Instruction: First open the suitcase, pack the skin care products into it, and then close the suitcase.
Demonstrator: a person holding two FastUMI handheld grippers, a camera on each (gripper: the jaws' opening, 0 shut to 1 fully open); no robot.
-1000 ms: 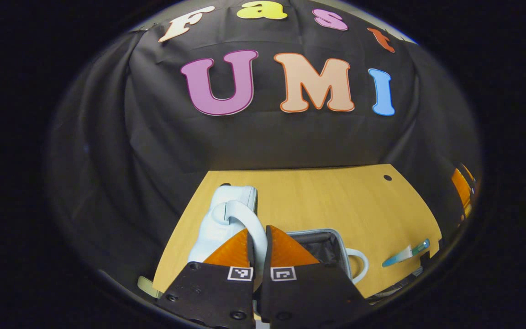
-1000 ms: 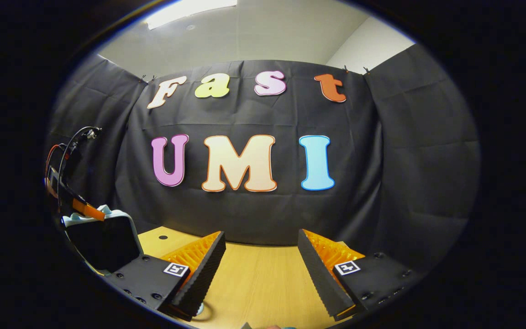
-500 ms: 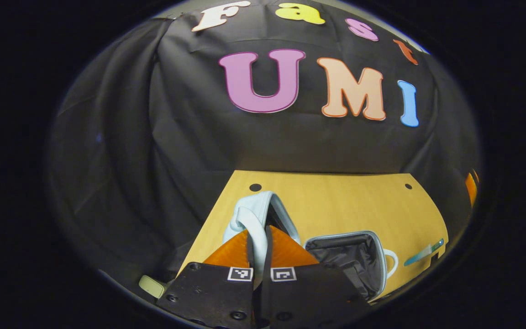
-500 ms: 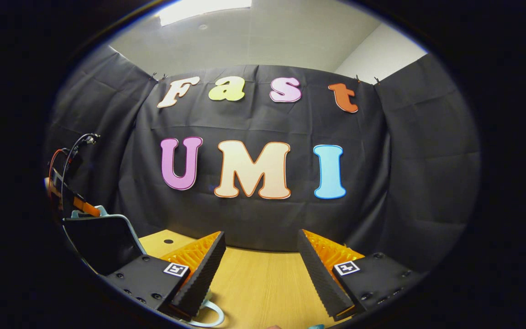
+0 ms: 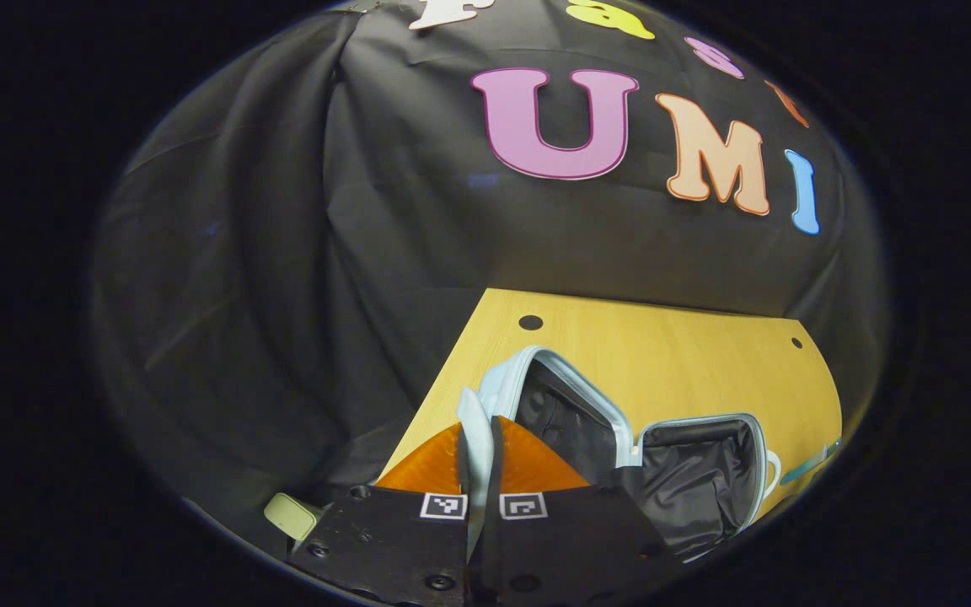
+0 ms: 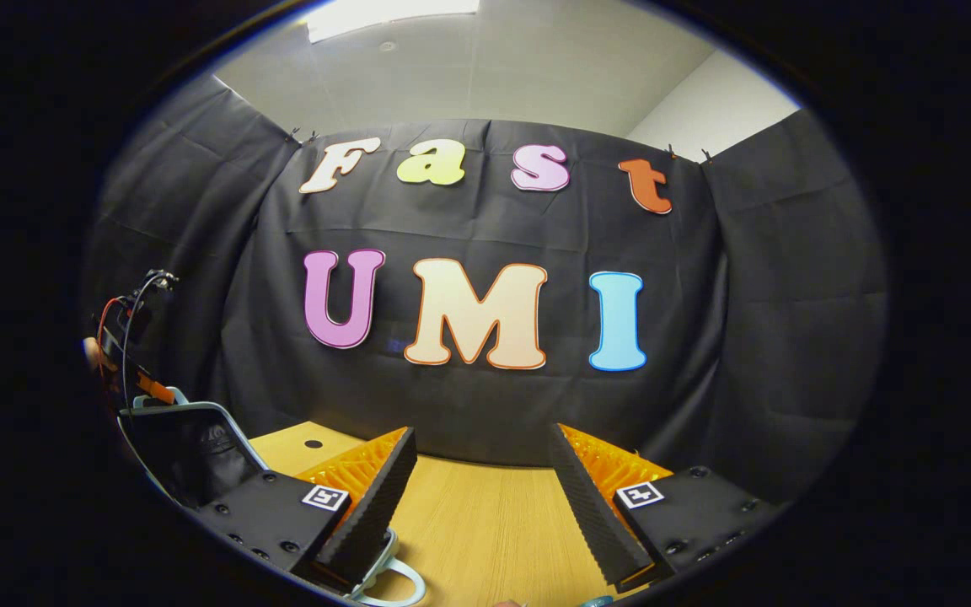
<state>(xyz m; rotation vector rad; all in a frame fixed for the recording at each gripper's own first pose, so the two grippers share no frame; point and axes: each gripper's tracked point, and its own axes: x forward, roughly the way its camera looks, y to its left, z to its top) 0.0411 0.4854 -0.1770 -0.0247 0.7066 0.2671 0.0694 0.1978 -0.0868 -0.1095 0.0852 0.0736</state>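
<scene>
Table [image 5: 662,362]: light wood top standing against the black cloth wall, a small dark hole near each far corner.
Suitcase [image 5: 705,472]: pale blue shell with black lining, lying open on the table in the left gripper view. The base is sitting flat with its cavity facing up; the lid [image 5: 561,405] is standing tilted, hinged along the base's left edge.
Suitcase, right gripper view: the raised lid [image 6: 190,447] is showing at the far left, dark lining facing the camera; a pale handle loop [image 6: 393,577] is lying on the table just under the fingers.
Left gripper [image 5: 475,447]: fingers are clenching a pale blue strap [image 5: 473,430] on the lid's outer side, both pressing on it with no gap showing. It is holding the lid up from above and from the left.
Left gripper, seen from the right: showing at the far left edge above the lid [image 6: 144,384], cables trailing upward.
Right gripper [image 6: 477,497]: jaws are standing wide apart, gripping nothing, hanging above bare table and pointing toward the back wall.
Tube [image 5: 814,464]: a teal skin care item is lying on the table beside the base's right side, near the table's right edge.
Pale green object [image 5: 290,516]: sitting low left, beyond the table edge; I cannot tell what it is.
</scene>
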